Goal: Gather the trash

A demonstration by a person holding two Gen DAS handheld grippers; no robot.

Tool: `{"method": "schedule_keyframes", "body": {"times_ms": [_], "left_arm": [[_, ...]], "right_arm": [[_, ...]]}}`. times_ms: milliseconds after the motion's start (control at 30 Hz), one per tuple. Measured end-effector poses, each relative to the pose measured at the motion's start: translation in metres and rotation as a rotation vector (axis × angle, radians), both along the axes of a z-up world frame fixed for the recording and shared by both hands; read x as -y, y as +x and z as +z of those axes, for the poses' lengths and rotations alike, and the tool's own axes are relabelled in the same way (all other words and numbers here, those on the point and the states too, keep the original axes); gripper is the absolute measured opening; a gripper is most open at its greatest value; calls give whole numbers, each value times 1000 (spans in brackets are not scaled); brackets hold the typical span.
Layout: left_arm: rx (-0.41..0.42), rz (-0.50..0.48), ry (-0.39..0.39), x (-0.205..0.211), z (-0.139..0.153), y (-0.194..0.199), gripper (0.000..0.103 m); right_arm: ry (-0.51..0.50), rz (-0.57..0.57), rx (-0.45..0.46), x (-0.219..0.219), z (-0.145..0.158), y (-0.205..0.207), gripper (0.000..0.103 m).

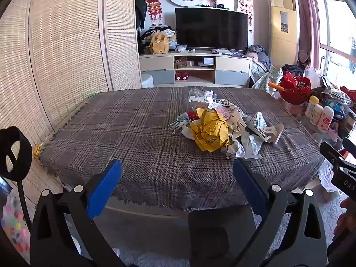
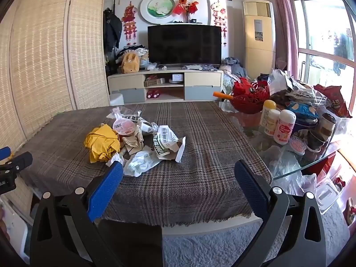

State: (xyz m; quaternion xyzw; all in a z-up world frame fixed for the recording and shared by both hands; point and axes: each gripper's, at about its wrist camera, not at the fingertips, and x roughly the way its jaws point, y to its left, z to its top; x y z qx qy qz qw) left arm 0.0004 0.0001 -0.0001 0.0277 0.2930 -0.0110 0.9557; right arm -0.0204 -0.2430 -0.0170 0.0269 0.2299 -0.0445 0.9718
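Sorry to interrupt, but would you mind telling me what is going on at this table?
A person is holding a gripper in each hand, about to collect trash. The left gripper and right gripper both have their jaws wide open and hold nothing. They hover at the near edge of the plaid-covered table, facing a heap of crumpled trash that includes a yellow wad. Nothing is picked up yet.

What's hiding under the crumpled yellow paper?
The crumpled yellow paper lies on the plaid tablecloth, against torn white wrappers. Anything directly beneath it is covered, so I cannot tell.
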Motion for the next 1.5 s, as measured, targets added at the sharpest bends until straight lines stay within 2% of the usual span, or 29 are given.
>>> {"method": "schedule_keyframes", "body": {"times_ms": [1500], "left_arm": [[-12, 5, -9, -2, -4, 0, 95]], "right_arm": [[9, -1, -15, 0, -1, -1, 100]]}}
